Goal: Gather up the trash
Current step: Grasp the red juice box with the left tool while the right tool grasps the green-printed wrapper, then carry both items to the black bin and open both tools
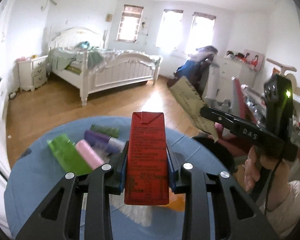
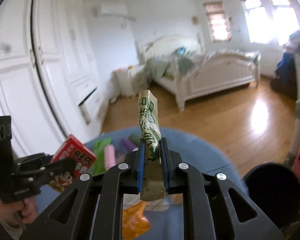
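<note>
Carton, red (image 1: 146, 156), clamped upright in my left gripper (image 1: 147, 160) above round blue table (image 1: 30, 180); my right gripper (image 2: 153, 160) pinches crumpled green-printed wrapper (image 2: 149, 120) over table's near edge; both lifted clear of tabletop

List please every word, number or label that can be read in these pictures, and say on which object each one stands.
"DAS": on the arm of the right gripper, seen from the left wrist.
"20元": near the bottom of the gold wrapper.
Large green Chinese characters on that wrapper: too twisted to read.
Small print on the red carton held by the left gripper: too blurred.
Large characters on the carton's front, right wrist view: unreadable.
</note>
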{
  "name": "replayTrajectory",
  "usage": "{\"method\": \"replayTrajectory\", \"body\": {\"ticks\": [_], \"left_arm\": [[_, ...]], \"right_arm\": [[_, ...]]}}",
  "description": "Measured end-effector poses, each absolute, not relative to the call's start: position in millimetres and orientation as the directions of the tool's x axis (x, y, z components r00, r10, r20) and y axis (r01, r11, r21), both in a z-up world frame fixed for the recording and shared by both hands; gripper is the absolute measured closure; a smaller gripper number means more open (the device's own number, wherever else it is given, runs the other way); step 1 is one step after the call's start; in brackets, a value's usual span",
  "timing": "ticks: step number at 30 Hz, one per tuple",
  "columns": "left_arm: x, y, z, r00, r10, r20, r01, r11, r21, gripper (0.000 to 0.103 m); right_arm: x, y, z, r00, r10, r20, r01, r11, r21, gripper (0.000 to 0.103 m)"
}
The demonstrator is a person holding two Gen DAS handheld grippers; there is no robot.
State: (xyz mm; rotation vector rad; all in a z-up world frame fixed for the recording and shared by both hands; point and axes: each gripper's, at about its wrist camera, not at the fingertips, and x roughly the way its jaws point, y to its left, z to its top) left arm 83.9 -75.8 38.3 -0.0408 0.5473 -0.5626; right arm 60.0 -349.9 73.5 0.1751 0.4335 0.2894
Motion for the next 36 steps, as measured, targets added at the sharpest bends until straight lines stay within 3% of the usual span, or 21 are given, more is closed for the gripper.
{"method": "replayTrajectory", "body": {"ticks": [15,27,36], "left_arm": [[107,-195,57,0.600,-0.671,-0.436,0.643,0.729,-0.235,0.072],[128,-297,41,0.434,-0.778,-0.454,0.750,0.591,-0.297,0.072],[146,-345,16,0.354,-0.785,-0.509,0.770,0.553,-0.317,0.072]], "right_arm": [[10,-491,77,0.942,0.024,-0.335,0.056,0.973,0.226,0.087],[6,-556,28,0.895,-0.167,-0.413,0.253,0.953,0.164,0.087],[17,-588,-9,0.860,-0.202,-0.469,0.308,0.938,0.160,0.087]]}}
